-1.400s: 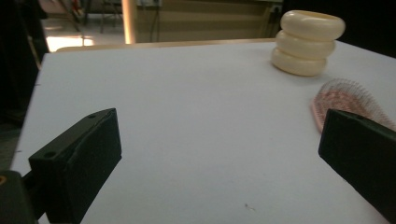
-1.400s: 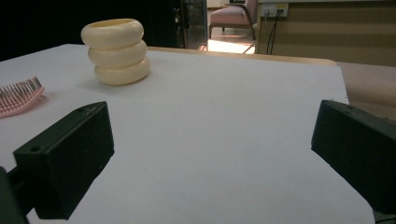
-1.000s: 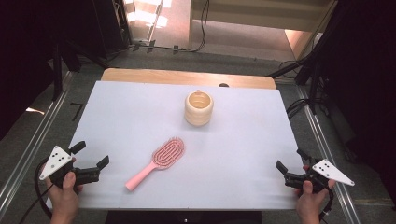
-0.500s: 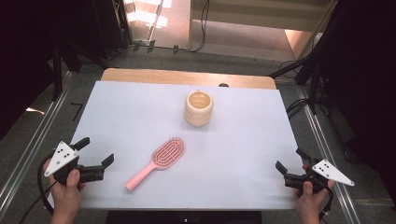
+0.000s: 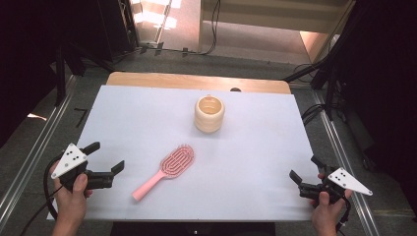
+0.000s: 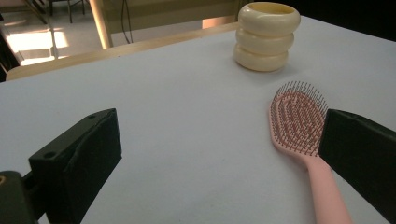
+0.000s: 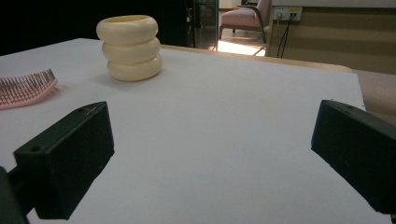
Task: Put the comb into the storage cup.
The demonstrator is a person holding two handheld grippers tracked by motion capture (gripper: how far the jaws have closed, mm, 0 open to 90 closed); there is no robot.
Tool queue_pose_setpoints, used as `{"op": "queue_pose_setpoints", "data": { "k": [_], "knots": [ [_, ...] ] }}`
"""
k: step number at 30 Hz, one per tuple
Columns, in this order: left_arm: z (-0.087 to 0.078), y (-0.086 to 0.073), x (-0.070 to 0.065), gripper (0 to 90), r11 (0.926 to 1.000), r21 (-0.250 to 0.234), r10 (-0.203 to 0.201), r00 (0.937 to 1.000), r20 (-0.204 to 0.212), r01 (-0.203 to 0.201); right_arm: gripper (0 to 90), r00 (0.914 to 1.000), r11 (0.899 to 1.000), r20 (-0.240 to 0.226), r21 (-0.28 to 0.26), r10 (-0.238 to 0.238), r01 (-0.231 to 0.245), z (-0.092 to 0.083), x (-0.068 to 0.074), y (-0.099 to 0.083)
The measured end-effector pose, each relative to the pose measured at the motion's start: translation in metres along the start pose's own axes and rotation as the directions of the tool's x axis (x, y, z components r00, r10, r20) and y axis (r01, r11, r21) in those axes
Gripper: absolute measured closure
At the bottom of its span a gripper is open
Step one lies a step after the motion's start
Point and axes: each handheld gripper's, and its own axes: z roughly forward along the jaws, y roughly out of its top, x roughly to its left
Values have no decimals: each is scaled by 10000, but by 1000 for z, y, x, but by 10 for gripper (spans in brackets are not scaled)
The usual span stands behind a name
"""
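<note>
A pink hairbrush [image 5: 165,170] lies bristles up near the table's front middle, handle toward the front left; it appears as the hairbrush [image 6: 299,121] in the left gripper view and its head [image 7: 25,88] at the left edge of the right gripper view. A cream ribbed cup [image 5: 209,114] stands upright behind it, also the cup [image 6: 267,36] and the cup [image 7: 130,47]. My left gripper [image 5: 105,157] is open at the front left, just left of the brush handle, holding nothing. My right gripper [image 5: 306,168] is open at the front right, holding nothing.
A white sheet [image 5: 133,118] covers the table, with a wooden edge [image 5: 196,81] at the back. Metal rails [image 5: 29,157] run along both sides. Cables and dark stands lie on the floor beyond the table.
My left gripper has moved a little to the right, toward the brush handle. The right gripper, the brush and the cup have stayed put.
</note>
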Motion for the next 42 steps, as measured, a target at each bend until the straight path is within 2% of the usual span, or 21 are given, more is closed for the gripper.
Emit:
{"op": "queue_pose_setpoints", "data": {
  "k": [6,20,25,30,37,42],
  "knots": [
    [3,10,-5,1,9998,65,201,9997,102,-202,0,9999,9999,12,71,-156,155,1,1,0],
    [15,28,-17,1,9986,258,461,9983,370,-470,0,9999,9998,-15,79,-161,161,1,1,0],
    [19,35,-21,1,9970,407,641,9975,288,-652,0,9999,9999,1,96,-129,129,1,2,0],
    [23,41,-27,1,9957,497,754,9961,458,-776,0,9999,9998,2,145,-119,119,1,2,0],
    [30,47,-35,2,9935,872,682,9961,559,-729,0,9999,9998,21,150,-117,117,1,2,0],
    [37,52,-42,2,9915,998,794,9956,500,-840,0,9999,9998,36,144,-142,142,1,2,0]
  ]
}}
